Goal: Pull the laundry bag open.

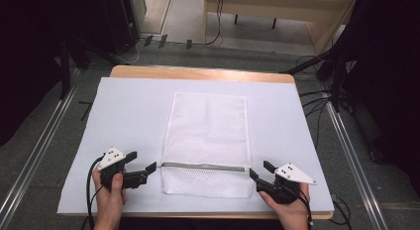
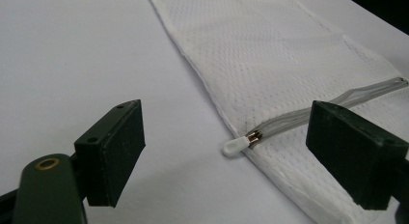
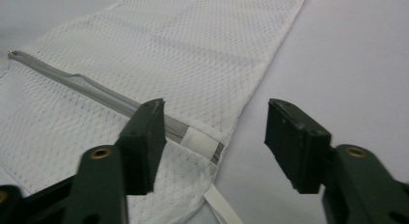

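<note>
At the near edge of the table point(image 1: 198, 74), a hand holds each gripper: the left gripper point(image 1: 143, 166) and the right gripper point(image 1: 261, 171) both have their jaws spread wide and hold nothing, and they point inward at the two ends of a grey zipper point(image 1: 203, 166). The zipper's white pull tab point(image 2: 235, 147) lies just off the bag's left edge, between the left jaws. The white mesh bag point(image 1: 207, 136) lies flat on the white sheet point(image 1: 129, 116), reaching toward the far edge.
</note>
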The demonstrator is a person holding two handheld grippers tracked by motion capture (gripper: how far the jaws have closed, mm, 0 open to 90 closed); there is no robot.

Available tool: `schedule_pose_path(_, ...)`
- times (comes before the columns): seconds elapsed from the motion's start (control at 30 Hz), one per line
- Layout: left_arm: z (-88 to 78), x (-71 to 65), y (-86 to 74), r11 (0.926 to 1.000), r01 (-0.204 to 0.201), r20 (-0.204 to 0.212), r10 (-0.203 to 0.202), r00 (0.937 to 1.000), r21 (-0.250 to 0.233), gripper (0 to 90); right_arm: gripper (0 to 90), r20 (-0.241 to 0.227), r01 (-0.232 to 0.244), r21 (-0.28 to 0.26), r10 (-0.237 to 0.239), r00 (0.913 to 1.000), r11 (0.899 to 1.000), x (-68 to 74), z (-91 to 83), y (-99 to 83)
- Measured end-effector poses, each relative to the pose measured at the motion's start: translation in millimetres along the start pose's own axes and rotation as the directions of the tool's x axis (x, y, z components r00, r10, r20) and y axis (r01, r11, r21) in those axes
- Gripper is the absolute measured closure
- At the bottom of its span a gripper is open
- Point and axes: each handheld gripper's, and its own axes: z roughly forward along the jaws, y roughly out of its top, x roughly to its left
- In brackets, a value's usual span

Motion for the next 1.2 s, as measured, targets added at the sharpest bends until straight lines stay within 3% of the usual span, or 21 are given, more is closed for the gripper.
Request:
schedule_pose_path(0.2, -4.3, 6.0, 0.6, 0.9998, -0.019, -0.041, 0.019, 0.9990, -0.007, 13.0, 27.6, -0.010, -0.017, -0.010, 0.017, 0.9998, 1.000, -17.6, -7.0, 4.5)
schedule_pose_path(0.57, -16.6, 28.0, 0.4, 0.9994, -0.004, -0.050, 0.002, 0.9988, -0.035, 10.7, 21.2, 0.061, -0.095, -0.050, 0.098, 0.9933, 0.994, -61.9, -27.9, 4.0)
schedule_pose_path(0.83, -30.2, 50.0, -1.6, 0.9983, 0.019, -0.087, -0.024, 0.9959, -0.055, 10.6, 18.5, 0.123, -0.124, -0.056, 0.130, 0.9838, 0.991, -94.3, -40.1, -2.5)
schedule_pose_path(0.93, -34.2, 56.6, -3.0, 0.9970, 0.039, -0.083, -0.044, 0.9956, -0.068, 9.8, 18.5, 0.137, -0.144, -0.058, 0.151, 0.9790, 0.988, -104.4, -43.9, -5.7)
schedule_pose_path(1.03, -35.1, 58.7, -3.3, 0.9967, 0.046, -0.090, -0.052, 0.9946, -0.066, 9.8, 18.5, 0.147, -0.166, -0.059, 0.173, 0.9740, 0.984, -109.5, -45.7, -8.4)
schedule_pose_path(1.2, -31.9, 56.5, -2.4, 0.9978, 0.037, -0.091, -0.042, 0.9950, -0.055, 9.8, 18.4, 0.157, -0.163, -0.056, 0.170, 0.9729, 0.985, -110.4, -44.7, -9.5)
